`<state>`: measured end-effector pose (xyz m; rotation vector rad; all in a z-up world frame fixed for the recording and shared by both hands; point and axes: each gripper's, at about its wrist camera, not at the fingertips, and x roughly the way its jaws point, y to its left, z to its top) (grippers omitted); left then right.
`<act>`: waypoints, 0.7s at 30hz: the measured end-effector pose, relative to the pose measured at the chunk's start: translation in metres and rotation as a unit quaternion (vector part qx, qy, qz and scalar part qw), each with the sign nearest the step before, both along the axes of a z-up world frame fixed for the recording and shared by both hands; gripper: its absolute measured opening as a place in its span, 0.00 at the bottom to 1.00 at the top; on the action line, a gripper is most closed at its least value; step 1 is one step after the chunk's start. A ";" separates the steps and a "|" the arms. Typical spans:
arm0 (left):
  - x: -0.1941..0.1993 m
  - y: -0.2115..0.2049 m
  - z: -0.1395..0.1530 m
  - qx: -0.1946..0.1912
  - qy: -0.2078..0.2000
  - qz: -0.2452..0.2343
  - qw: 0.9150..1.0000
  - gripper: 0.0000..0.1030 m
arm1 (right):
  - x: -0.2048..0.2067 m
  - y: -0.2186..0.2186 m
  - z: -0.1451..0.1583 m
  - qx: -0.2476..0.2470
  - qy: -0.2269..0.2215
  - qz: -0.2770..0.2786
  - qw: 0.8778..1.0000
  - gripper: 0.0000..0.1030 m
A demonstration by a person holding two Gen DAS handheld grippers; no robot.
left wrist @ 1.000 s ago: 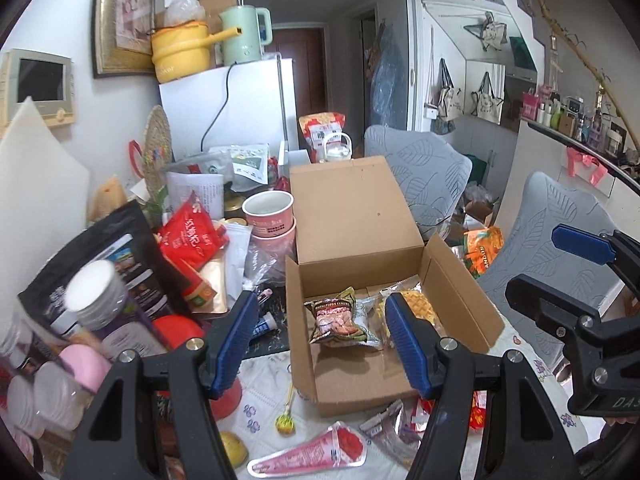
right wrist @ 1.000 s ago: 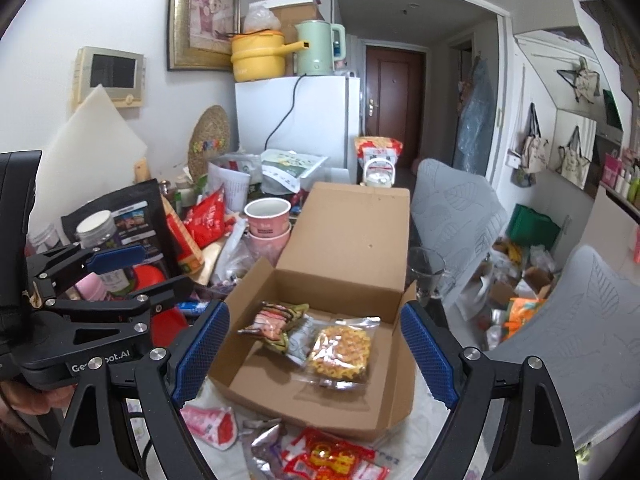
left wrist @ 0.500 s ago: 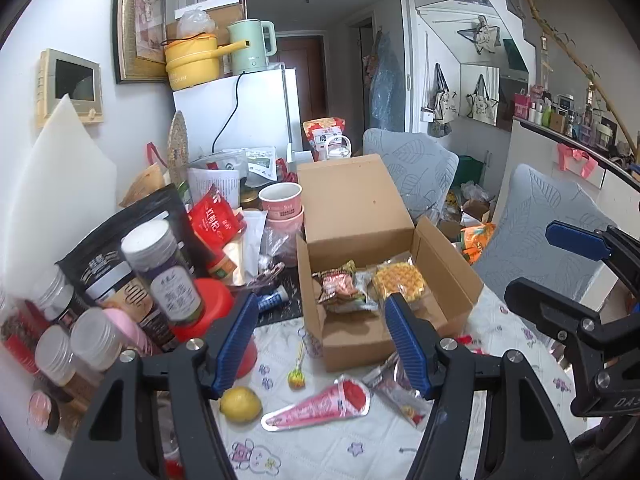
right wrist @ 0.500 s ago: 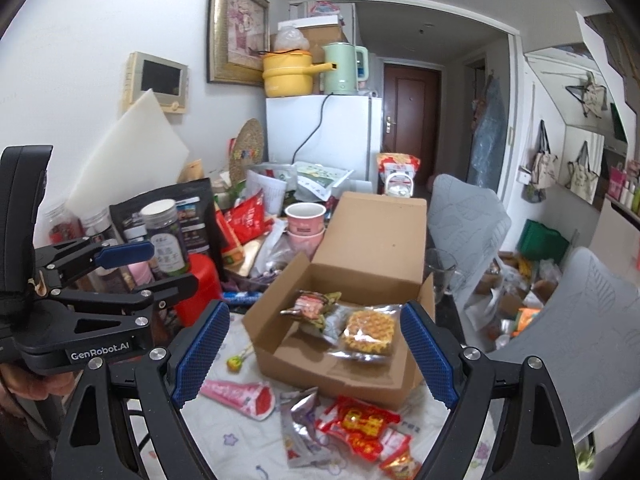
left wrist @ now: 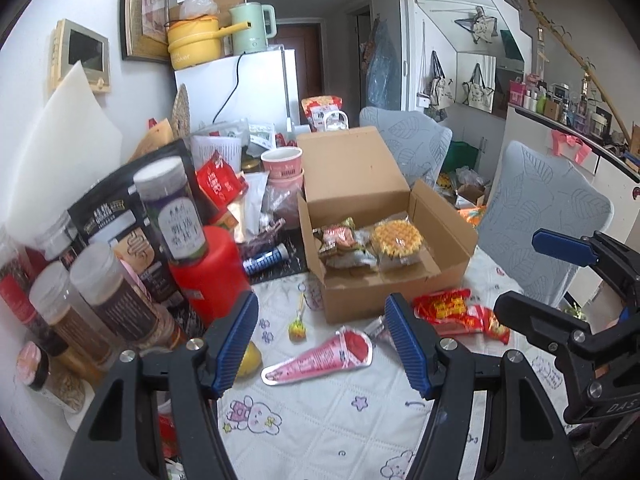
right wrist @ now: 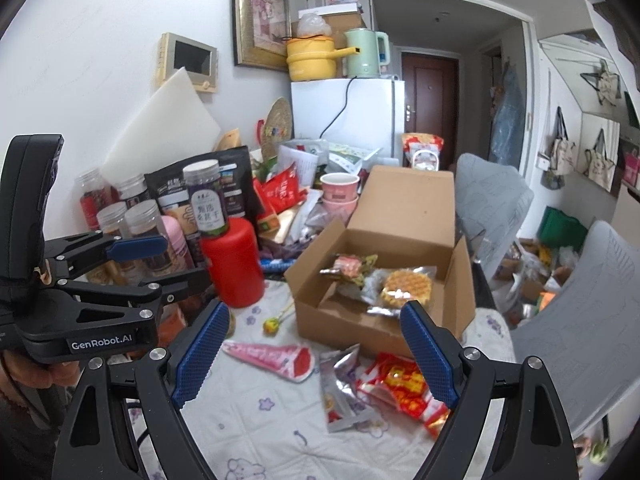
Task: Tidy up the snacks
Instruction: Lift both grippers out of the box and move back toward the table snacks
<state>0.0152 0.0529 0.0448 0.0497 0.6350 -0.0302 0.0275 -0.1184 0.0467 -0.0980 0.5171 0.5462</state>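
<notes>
Only the left view shows a lemon [left wrist: 249, 364] left of the box [left wrist: 360, 304]. Both grippers [left wrist: 320, 344] [right wrist: 316, 344] hang open, empty; jars [right wrist: 140, 220] crowd the box's left.

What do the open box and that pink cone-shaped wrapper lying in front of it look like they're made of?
The open box looks like plain brown corrugated cardboard, matte, with folded flaps and raw cut edges. The pink cone-shaped wrapper seems to be thin glossy plastic or foil film: it catches the light and has a flat silvery sealed rim.
</notes>
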 end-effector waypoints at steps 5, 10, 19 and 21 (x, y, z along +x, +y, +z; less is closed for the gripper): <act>-0.005 0.004 -0.016 -0.008 0.009 -0.006 1.000 0.64 | -0.004 0.002 -0.020 -0.002 0.013 -0.003 1.000 0.86; -0.007 0.005 -0.034 -0.019 0.025 -0.019 0.999 0.64 | -0.005 0.003 -0.039 -0.005 0.027 -0.010 1.000 0.86; 0.002 0.007 -0.068 -0.015 0.054 -0.031 0.998 0.64 | 0.003 0.000 -0.076 0.005 0.067 -0.013 0.998 0.86; 0.006 0.008 -0.076 -0.019 0.065 -0.033 0.997 0.64 | 0.005 0.002 -0.083 0.001 0.074 -0.010 0.997 0.86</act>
